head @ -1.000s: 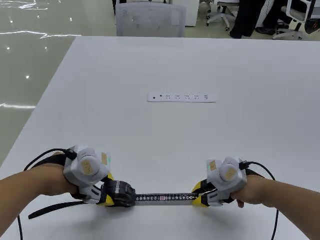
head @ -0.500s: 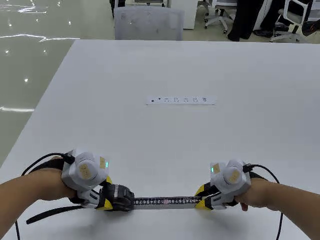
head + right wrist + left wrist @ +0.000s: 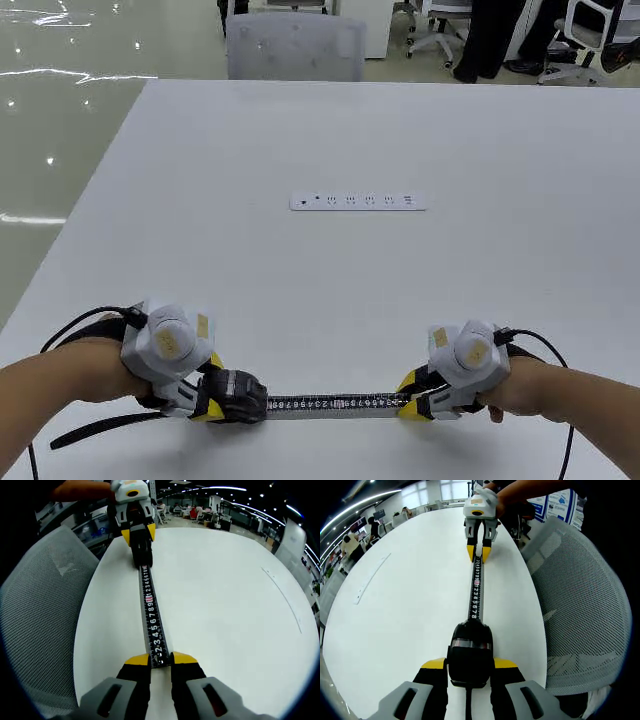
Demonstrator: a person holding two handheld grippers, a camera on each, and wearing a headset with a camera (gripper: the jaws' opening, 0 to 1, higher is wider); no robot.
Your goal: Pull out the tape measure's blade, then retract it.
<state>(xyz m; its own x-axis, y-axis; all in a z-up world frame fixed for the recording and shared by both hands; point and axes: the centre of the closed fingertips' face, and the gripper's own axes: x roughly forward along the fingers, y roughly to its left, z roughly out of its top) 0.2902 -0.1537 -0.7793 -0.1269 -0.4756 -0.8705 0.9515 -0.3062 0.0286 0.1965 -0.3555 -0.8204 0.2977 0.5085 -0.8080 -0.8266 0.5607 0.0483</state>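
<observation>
Both case (image 3: pixel 470 652) and blade (image 3: pixel 475 592) between jaws

Head view downward; gripper views face-to-face along shared blade (image 3: pixel 475 587).

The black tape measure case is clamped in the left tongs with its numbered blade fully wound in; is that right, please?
No: the numbered blade is pulled out, not wound in. The left gripper view shows the black tape measure case clamped in the left tongs, the blade stretching over the white table to the right tongs, shut on its end.
</observation>
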